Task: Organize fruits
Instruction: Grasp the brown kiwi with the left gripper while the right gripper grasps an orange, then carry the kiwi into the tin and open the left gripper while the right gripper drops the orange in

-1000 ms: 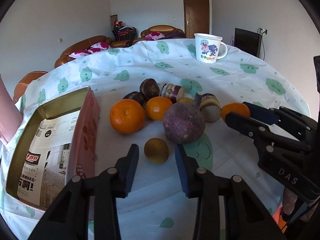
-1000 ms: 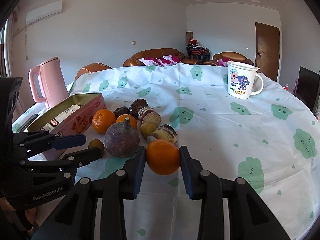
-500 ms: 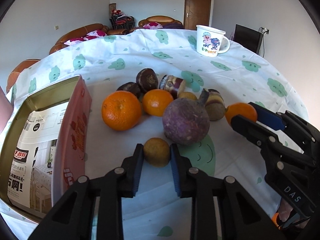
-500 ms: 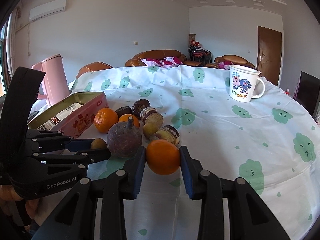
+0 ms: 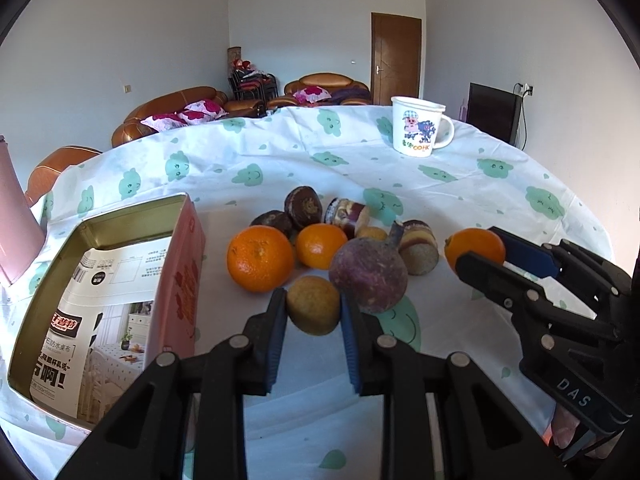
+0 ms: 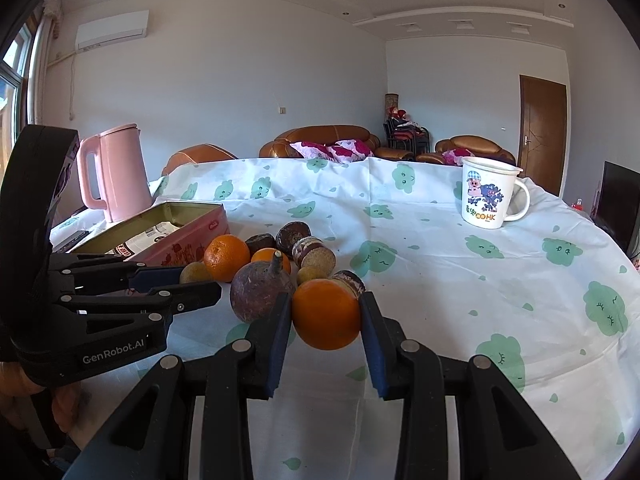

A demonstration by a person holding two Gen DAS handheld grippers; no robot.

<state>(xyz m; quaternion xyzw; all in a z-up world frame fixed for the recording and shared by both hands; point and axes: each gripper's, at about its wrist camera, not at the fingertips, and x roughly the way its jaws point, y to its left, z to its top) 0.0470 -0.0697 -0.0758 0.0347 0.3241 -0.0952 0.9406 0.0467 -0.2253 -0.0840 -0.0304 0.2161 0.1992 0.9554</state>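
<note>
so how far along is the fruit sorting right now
Barely begun. The tin holds only a printed package, no fruit. In hand: the left gripper is shut on a small yellow-brown fruit, and the right gripper is shut on an orange. Left: two more oranges, a big purple fruit and several dark and cut pieces behind them sit on the cloth.

A home living room, no doubt about it.
Brown sofas (image 6: 320,138) with pink cushions (image 6: 334,148) behind a clothed table (image 6: 440,240), a wall air conditioner (image 6: 112,34), a wooden door (image 6: 542,132).
</note>
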